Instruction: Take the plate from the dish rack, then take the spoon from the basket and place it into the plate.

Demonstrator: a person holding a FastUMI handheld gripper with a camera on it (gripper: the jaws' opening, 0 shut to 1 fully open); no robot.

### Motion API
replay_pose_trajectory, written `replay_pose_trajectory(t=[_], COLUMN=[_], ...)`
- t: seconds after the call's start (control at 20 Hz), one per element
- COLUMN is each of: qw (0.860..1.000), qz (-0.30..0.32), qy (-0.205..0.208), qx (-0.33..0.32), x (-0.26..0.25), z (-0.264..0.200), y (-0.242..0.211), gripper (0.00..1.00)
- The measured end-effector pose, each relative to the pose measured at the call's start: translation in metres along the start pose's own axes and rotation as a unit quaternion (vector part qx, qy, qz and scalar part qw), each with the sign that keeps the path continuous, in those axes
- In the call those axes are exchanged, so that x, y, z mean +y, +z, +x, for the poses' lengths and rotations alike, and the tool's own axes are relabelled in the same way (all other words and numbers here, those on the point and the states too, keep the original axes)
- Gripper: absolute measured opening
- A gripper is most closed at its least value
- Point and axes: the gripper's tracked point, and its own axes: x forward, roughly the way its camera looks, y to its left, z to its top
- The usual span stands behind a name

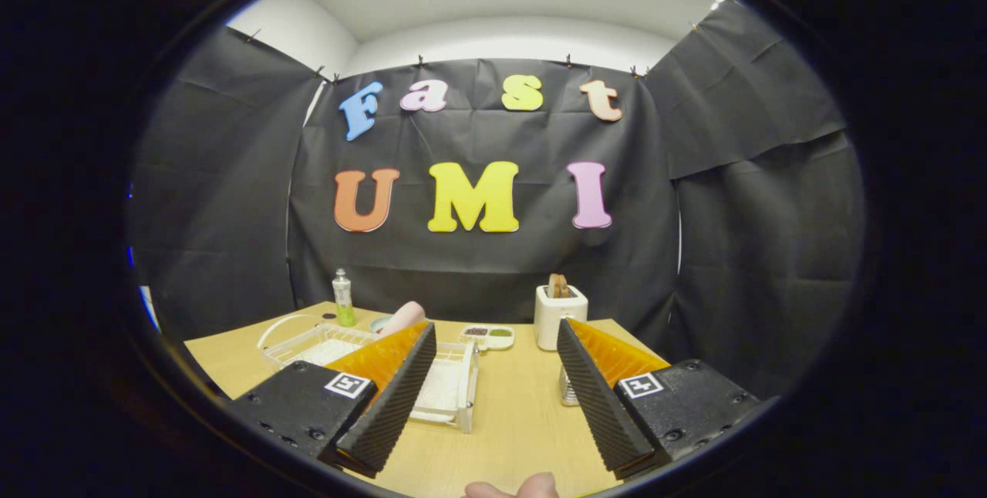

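1. Our gripper (493, 398) hangs above the near part of the wooden table (509, 421), fingers spread wide, nothing between them — bare tabletop in the gap.
2. The dish rack (451, 386) sits just ahead of the left finger, which hides part of it. We see white wire and a pale flat surface inside; we can't tell whether that is the plate, so the plate's position stays unconfirmed.
3. A wire basket (297, 332) lies beyond the rack to the left. No spoon resolved at this range.
4. Other clutter: a green bottle (343, 299), a pink roll (402, 319), a small dish tray (490, 337), a white toaster (560, 315) and a small metal thing (568, 388) tucked behind the right finger.
5. Judgement — task not started; first move is reaching into the rack.
6. Risks: the left finger blocks our sightline, so we could clip the rack frame and drag it; a thin plate rim could slip from a shallow pinch; swinging right could knock the metal thing or toaster.
7. A fingertip (532, 487) shows at the near edge.
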Motion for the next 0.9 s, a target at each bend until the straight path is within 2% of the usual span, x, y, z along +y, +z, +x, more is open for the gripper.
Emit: replay_pose_trajectory(t=[0.3,0.55,0.9], qw=[0.999,0.994,0.977], qz=[0.004,-0.031,-0.021], qy=[0.043,0.071,0.106], qx=[0.027,0.075,0.186], x=[0.034,0.072,0.123], z=[0.029,0.074,0.141], y=[0.029,0.052,0.03], gripper=[1.0,1.0,1.0])
